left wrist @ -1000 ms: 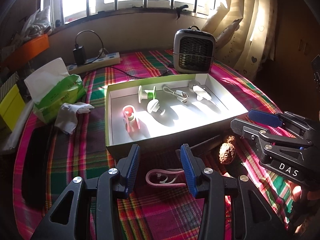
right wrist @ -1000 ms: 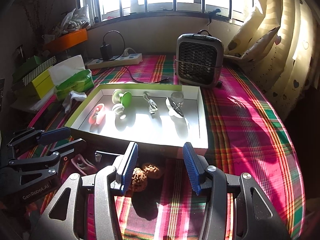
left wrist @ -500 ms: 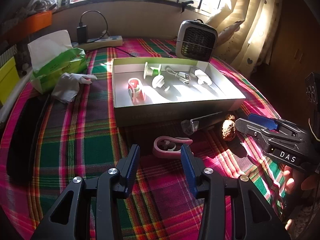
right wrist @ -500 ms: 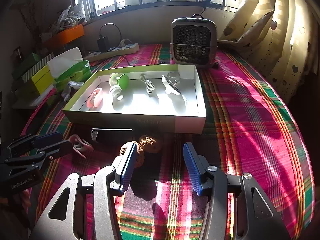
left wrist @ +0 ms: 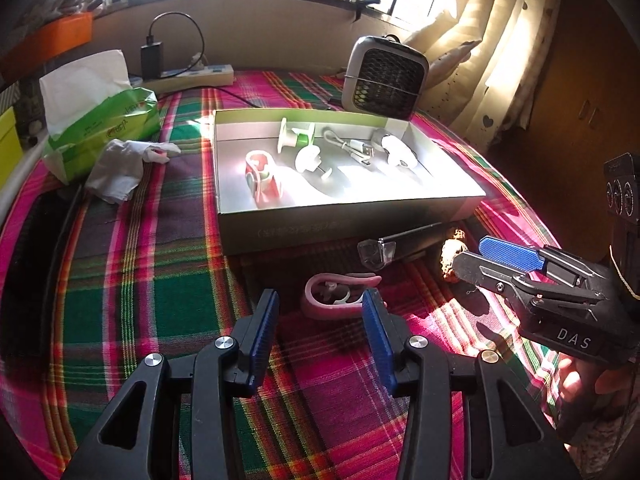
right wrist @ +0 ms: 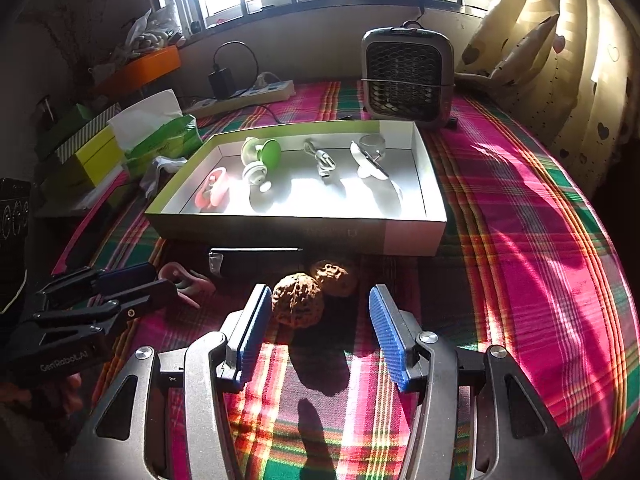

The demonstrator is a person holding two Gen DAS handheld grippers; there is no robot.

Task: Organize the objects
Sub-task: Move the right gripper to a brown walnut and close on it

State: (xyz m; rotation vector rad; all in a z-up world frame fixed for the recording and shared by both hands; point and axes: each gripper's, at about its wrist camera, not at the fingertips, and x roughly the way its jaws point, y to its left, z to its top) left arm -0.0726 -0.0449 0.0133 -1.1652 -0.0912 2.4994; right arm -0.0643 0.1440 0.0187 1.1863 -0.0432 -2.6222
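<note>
My left gripper [left wrist: 320, 312]: drawn back from the box [left wrist: 344, 232]; pink clip [left wrist: 340, 296], earlier between my fingers, now just ahead of them. My right gripper [right wrist: 316, 312]: jaws lately widened, empty; nearer walnut [right wrist: 298, 304] now between the tips.

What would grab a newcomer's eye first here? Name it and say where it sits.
The sunlit shallow white cardboard box with green rim in the middle of the pink and green plaid cloth, holding small gadgets. In front of it, two wrinkled brown walnuts lie just ahead of the open right gripper, and a pink plastic clip lies before the open left gripper.
</note>
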